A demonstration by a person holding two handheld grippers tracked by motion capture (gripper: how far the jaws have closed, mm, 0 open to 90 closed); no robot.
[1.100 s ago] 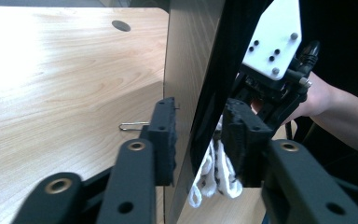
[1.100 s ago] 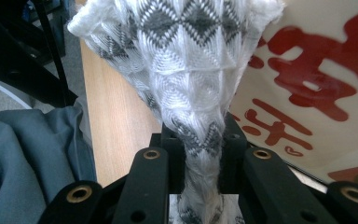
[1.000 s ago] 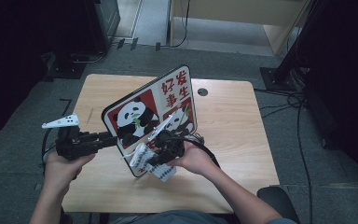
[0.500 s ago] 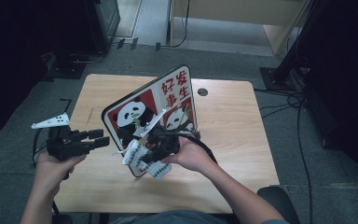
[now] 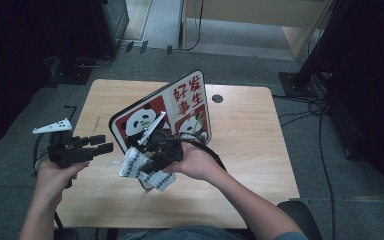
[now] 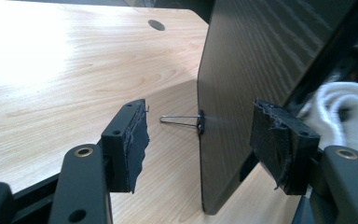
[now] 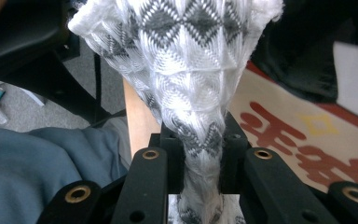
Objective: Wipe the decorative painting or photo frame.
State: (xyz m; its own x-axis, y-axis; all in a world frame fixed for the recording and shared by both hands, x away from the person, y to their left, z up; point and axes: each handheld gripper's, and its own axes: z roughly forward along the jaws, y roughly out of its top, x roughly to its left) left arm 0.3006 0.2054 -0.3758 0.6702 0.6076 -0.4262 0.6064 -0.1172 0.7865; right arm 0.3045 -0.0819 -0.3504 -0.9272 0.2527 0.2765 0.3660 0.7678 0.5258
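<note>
A board [image 5: 180, 107] printed with pandas and red characters stands tilted on the wooden table [image 5: 250, 140]. My right gripper [image 5: 152, 162] is in front of it, shut on a white and grey patterned cloth [image 5: 135, 165]. In the right gripper view the cloth [image 7: 186, 70] fans out above the pinching jaws [image 7: 203, 154]. My left gripper [image 5: 102, 143] is at the board's left edge. Its jaws have just been opening. In the left gripper view the board's dark back edge [image 6: 261, 56], with a wire clip [image 6: 182, 121] on it, stands between the pads [image 6: 205, 140], which do not touch it.
A round cable hole [image 5: 217, 98] lies in the table behind the board. Bare wood stretches to the right and along the front edge. Cables and dark furniture legs ring the table on the grey floor [image 5: 330, 165].
The left gripper has opened and drawn a little to the left, away from the board. The right gripper has risen with the cloth.
</note>
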